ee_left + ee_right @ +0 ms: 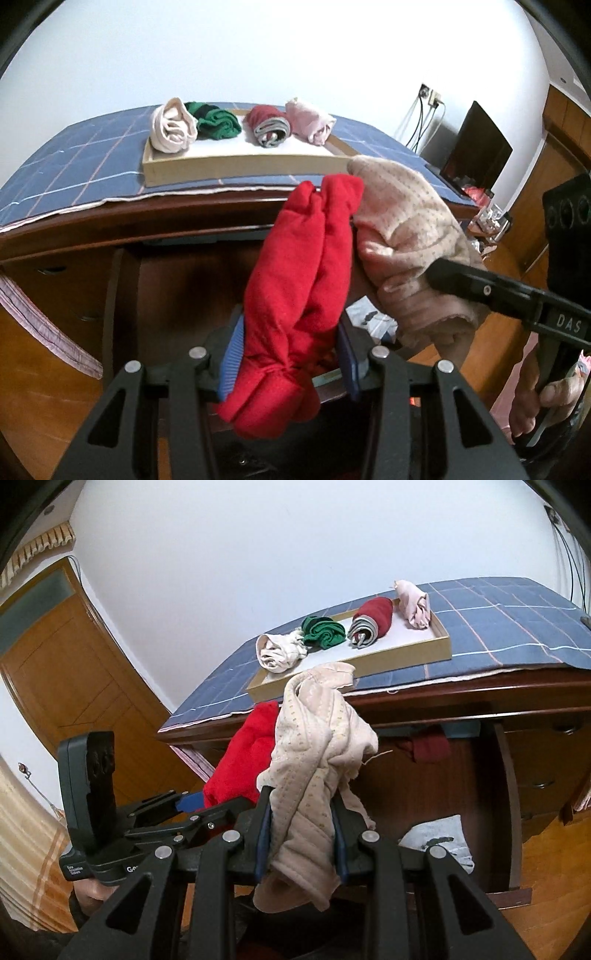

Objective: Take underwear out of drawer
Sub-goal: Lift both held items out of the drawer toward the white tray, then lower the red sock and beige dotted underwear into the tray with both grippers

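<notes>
Two rolled garments hang clear of the open drawer (506,812), each pinched in its own gripper. In the left wrist view the left gripper (290,350) is clamped narrow on a red rolled pair of underwear (295,295) at centre frame; to its right the right gripper (439,275) grips a beige dotted pair (402,229). The two bundles sit just beside each other, possibly touching. The right wrist view confirms it: the right gripper's blue pads (264,830) squeeze the beige cloth at lower centre, the red pair showing to its left.

Above them, on the dresser counter (461,698) covered with a blue checked cloth (81,147), a shallow wooden tray (236,168) already carries four rolls: a cream one (173,125), a green one (218,120), a dark red and grey one (267,127) and a pale pink one (310,120).

The job looks well advanced. These two appear to need only setting down, probably in the tray's bare front half. In the drawer a pale folded piece (439,840) remains at lower right, and a dark red item (430,747) shows in the shadow higher up; whether either is underwear cannot be told.
</notes>
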